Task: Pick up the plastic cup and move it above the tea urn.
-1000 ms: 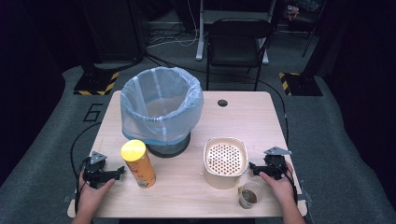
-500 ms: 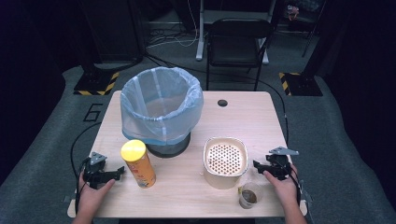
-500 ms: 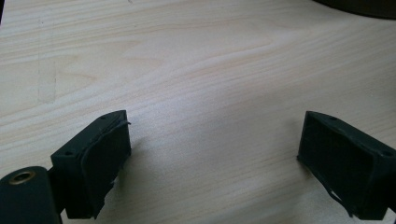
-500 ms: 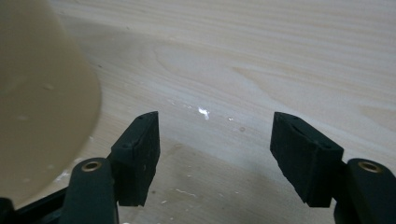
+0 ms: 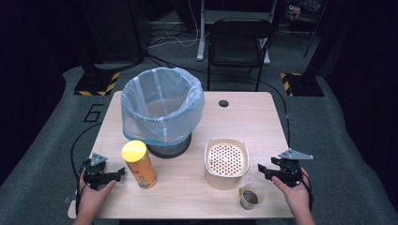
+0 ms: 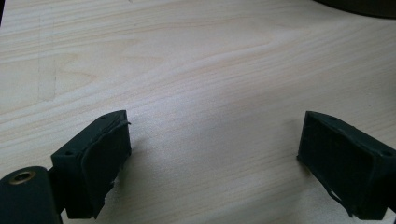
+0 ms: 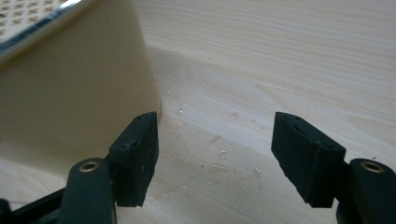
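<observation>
Left claw (image 5: pixel 117 172) and right claw (image 5: pixel 263 169), each hand-held, jaws spread wide, low over table.

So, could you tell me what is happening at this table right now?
A person holds a gripper in each hand, and neither grips anything. The left gripper rests open on the table beside the yellow-lidded can. The right gripper is open next to the cream perforated-top container, near a small cup. A lined bin stands behind.

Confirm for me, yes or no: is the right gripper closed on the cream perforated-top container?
No: the right gripper stands with its jaws wide apart over bare wood, and the cream perforated-top container sits beside one jaw, not between them.
</observation>
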Action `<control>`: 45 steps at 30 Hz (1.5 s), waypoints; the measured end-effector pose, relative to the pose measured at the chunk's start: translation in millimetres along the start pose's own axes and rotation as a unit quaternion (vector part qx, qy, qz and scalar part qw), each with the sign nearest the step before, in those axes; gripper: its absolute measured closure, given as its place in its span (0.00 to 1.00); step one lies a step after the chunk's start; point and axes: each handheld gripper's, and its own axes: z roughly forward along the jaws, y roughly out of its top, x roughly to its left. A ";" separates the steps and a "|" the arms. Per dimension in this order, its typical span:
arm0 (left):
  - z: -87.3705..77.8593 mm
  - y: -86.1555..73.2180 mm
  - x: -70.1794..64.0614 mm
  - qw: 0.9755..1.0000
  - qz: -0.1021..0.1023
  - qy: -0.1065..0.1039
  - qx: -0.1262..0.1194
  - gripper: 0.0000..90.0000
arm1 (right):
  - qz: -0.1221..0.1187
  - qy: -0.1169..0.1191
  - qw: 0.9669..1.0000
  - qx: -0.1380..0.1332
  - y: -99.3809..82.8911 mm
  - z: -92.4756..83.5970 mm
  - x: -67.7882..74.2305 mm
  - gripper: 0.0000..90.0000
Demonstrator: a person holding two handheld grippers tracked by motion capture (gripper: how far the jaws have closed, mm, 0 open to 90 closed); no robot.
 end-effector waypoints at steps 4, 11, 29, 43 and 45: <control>-0.1 0.1 0.3 1.000 0.002 0.001 0.000 0.10 | -0.009 0.012 1.000 -0.007 2.1 -13.8 6.6 0.34; 0.1 0.0 0.0 1.000 0.000 -0.001 0.000 0.10 | -0.032 0.021 0.999 -0.015 3.3 -33.2 25.7 0.32; -0.2 -0.1 -0.3 1.000 -0.001 0.000 0.001 0.10 | -0.051 0.043 0.998 -0.015 -5.1 -51.2 67.8 0.16; 0.1 0.1 0.0 1.000 0.000 0.000 0.000 0.10 | -0.079 0.044 0.996 0.001 -18.1 -42.2 91.8 0.12; 0.0 0.0 -0.2 1.000 -0.001 0.001 0.000 0.10 | -0.081 0.044 0.996 0.010 -22.1 -39.4 93.0 0.12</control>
